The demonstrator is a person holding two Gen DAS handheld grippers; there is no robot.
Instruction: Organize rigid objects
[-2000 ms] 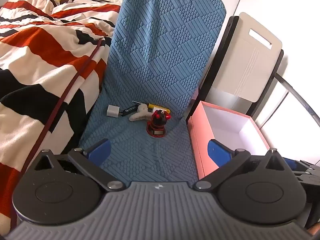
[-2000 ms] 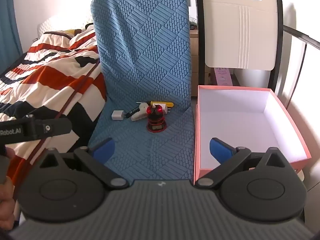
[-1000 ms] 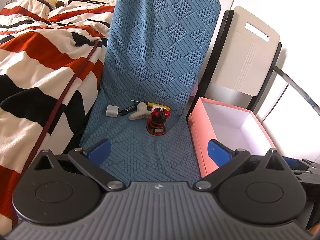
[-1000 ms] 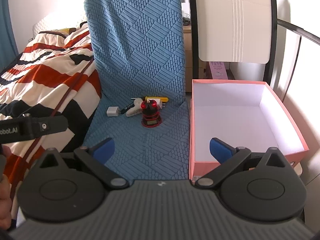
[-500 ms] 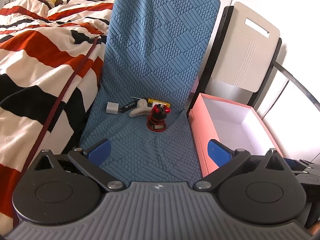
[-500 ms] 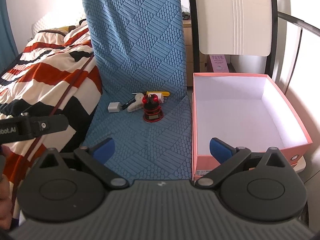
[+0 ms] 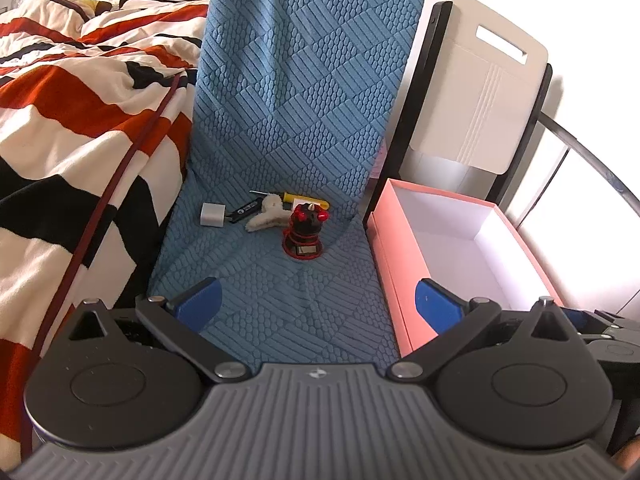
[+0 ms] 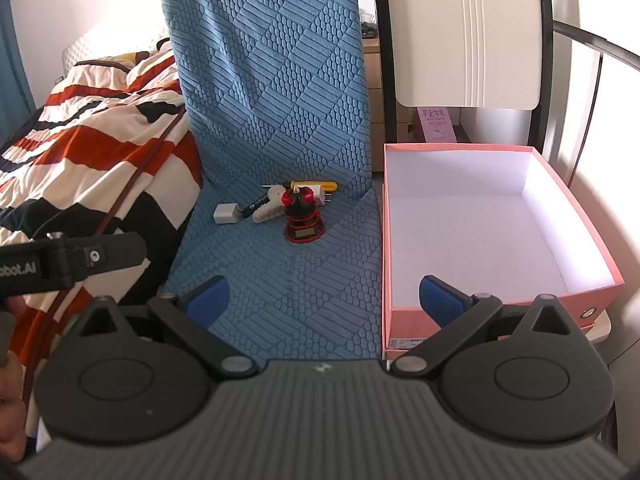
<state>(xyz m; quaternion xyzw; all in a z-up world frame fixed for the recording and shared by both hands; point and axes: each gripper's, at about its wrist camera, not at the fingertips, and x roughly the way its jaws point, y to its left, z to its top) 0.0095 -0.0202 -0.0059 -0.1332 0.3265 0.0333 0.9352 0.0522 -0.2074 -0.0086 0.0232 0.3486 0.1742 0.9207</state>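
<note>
Several small objects lie at the back of a blue textured chair seat (image 7: 280, 292): a black and red figurine (image 7: 305, 231) (image 8: 301, 216), a white charger cube (image 7: 213, 215) (image 8: 226, 213), a black stick (image 7: 245, 211), a fluffy white clip (image 7: 267, 212) and a yellow-handled tool (image 7: 308, 200). An empty pink box (image 7: 472, 240) (image 8: 492, 232) stands to the right of the seat. My left gripper (image 7: 316, 306) and right gripper (image 8: 324, 296) are both open and empty, well short of the objects.
A bed with a red, black and white striped blanket (image 7: 72, 128) borders the chair on the left. A white chair back (image 8: 464, 32) stands behind the box. The left gripper's body (image 8: 68, 264) shows at the left of the right wrist view.
Both views shifted slightly; the objects sit a little lower and closer in the left view. Nothing was grasped or moved.
</note>
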